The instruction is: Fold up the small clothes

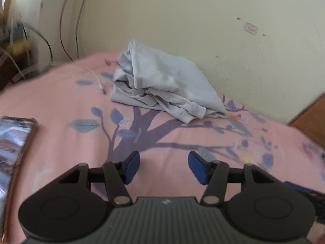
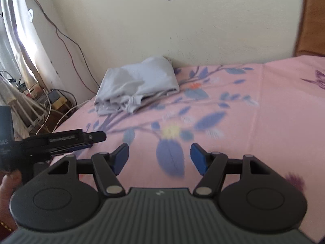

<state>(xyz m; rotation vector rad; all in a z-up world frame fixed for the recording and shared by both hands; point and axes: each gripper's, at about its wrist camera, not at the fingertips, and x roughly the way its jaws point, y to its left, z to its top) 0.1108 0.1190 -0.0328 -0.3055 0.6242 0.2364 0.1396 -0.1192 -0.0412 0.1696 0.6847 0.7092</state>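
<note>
A pale grey-blue garment (image 1: 162,85) lies crumpled in a loose heap on the pink flowered bedsheet (image 1: 61,101), against the cream wall. In the left wrist view my left gripper (image 1: 163,156) hovers over the sheet well short of the heap, its blue pads open and nothing between them. In the right wrist view the same garment (image 2: 138,83) sits at the far side of the bed. My right gripper (image 2: 159,148) is open over bare sheet (image 2: 274,111), holding nothing. The left gripper (image 2: 97,139) shows side-on at the left, held by a hand (image 2: 8,187).
A phone (image 1: 14,146) lies on the sheet at the left edge. A white cable (image 1: 97,79) trails across the sheet beside the garment. A wooden headboard (image 2: 312,20) stands at the right. Wires and clutter (image 2: 40,97) fill the corner past the bed's left end.
</note>
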